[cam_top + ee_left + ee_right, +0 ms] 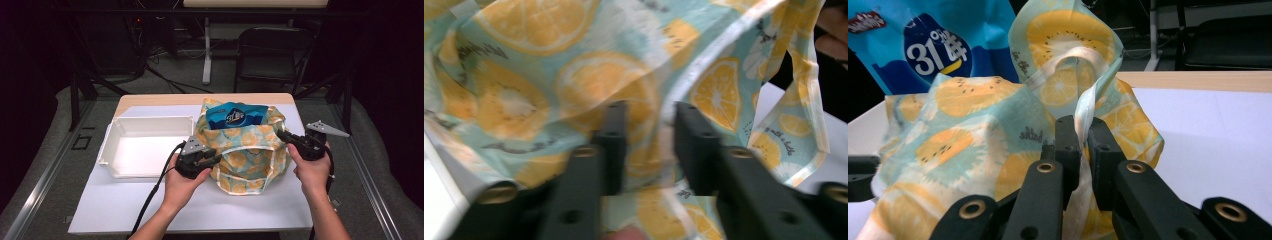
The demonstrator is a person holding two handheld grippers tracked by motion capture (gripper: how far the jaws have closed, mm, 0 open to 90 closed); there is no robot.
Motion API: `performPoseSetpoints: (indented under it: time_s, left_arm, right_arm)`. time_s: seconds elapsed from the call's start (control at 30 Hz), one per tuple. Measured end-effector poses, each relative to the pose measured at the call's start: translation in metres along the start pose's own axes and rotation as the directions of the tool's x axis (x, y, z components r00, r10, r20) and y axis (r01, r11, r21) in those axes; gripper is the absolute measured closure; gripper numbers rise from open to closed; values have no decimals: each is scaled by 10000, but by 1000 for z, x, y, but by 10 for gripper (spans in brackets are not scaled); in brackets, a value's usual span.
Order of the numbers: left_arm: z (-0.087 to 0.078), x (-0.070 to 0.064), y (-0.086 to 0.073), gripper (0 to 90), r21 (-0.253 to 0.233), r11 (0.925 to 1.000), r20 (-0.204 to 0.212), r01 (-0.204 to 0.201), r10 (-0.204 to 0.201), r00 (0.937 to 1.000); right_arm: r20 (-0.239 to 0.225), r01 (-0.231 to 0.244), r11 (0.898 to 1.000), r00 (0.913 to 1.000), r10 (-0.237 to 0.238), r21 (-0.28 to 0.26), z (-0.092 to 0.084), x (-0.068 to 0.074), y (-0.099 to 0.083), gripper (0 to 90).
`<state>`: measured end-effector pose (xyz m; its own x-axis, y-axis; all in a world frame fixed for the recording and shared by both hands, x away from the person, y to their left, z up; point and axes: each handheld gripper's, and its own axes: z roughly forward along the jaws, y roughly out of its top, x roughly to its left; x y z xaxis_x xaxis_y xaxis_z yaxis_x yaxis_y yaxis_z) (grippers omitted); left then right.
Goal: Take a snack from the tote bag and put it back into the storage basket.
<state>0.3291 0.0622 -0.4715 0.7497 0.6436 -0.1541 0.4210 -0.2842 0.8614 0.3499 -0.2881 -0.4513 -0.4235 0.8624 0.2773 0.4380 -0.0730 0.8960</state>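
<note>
Grippers both clamped on the lemon-print tote bag (247,150) mid-table: left gripper (216,159) pinching its near-left fabric, right gripper (283,135) on a handle strap. Blue snack bag (235,117) pokes out; white bin (145,145) just beside.

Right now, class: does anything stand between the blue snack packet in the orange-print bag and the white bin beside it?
Only the bag itself: its fabric wraps the packet's lower part. The top sticks out, and the table between bag and white bin is bare.

White bin (145,145) blocks the bag's (247,150) left; right side open.
</note>
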Motion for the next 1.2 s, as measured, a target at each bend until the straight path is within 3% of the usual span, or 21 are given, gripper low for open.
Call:
performPoseSetpoints:
  time_s: [0.03, 0.07, 0.27, 0.4, 0.5, 0.6, 0.67, 0.73, 0.77, 0.8, 0.83, 0.9, 0.97, 1.0, 1.03, 1.13, 1.17, 1.2]
  left_arm:
    - [-1, 0, 0, 880, -13, 10000, 5, 4, -4, 10000]
    - [-2, 0, 0, 900, -64, 10000, 42, 57, -57, 10000]
    - [-4, 1, -11, 900, 141, 9999, 239, -88, 85, 9997]
    - [4, 2, -26, 900, 563, 9983, 379, 125, -146, 9992]
    - [2, 0, -29, 896, 92, 9996, 239, 259, -261, 9994]
    - [-4, -6, -23, 560, -724, 9965, -364, 413, -441, 9984]
    - [-5, -9, -17, 433, -881, 9959, -833, 219, -293, 9961]
    - [-1, -11, -13, 297, -746, 9971, -1076, 127, -207, 9940]
    - [7, -11, -9, 236, -253, 9997, -1302, 52, -85, 9914]
    - [10, -11, -8, 168, -138, 9999, -1359, 28, -46, 9907]
    - [14, -10, -7, 166, 23, 10000, -1447, -7, 10, 9895]
    - [18, -8, -7, 198, 81, 10000, -1602, 4, 9, 9871]
    - [17, -8, -6, 347, -5, 9999, -1975, -161, 157, 9802]
    - [14, -7, -6, 418, -57, 9997, -1983, -224, 208, 9799]
    - [12, -4, -5, 551, -192, 9997, -1667, -164, 130, 9859]
    - [6, -1, -3, 822, -201, 9991, -1520, -372, 337, 9878]
    - [4, -2, -3, 891, -249, 9986, -1413, -459, 419, 9891]
    - [3, -3, -3, 900, -257, 9982, -1436, -548, 505, 9883]
  right_arm:
    - [-14, 49, 10000, 10000, -49, -21, -1, 0, 0, 858]
    - [-3, 80, 10000, 10000, -80, -27, -1, 1, 0, 858]
    - [133, 282, 9994, 9995, -279, -190, -6, 3, -8, 858]
    - [184, 280, 9993, 9995, -276, -243, -5, 3, -15, 859]
    - [92, 198, 9996, 9998, -196, -208, -4, 3, -17, 858]
    - [45, 259, 9992, 9997, -258, -289, -4, 5, -17, 858]
    - [58, 238, 9992, 9997, -236, -336, -4, 6, -16, 857]
    - [-1, 261, 9991, 9997, -262, -330, -5, 7, -15, 856]
    - [-62, 240, 9991, 9997, -243, -340, -5, 8, -15, 856]
    - [-117, 141, 9990, 9998, -146, -429, -4, 9, -15, 856]
    - [-117, 139, 9990, 9998, -144, -429, -4, 9, -15, 857]
    - [-205, 95, 9990, 9997, -104, -432, -4, 10, -15, 856]
    - [-318, 133, 9990, 9994, -147, -429, -5, 10, -14, 857]
    - [-336, 146, 9989, 9993, -161, -448, -6, 11, -14, 856]
    - [-354, 160, 9989, 9992, -176, -442, -6, 11, -14, 856]
    - [-401, 213, 9985, 9989, -234, -505, -8, 12, -13, 856]
    - [-419, 199, 9984, 9989, -221, -533, -8, 13, -13, 856]
    - [-392, 248, 9982, 9989, -270, -552, -8, 13, -13, 857]
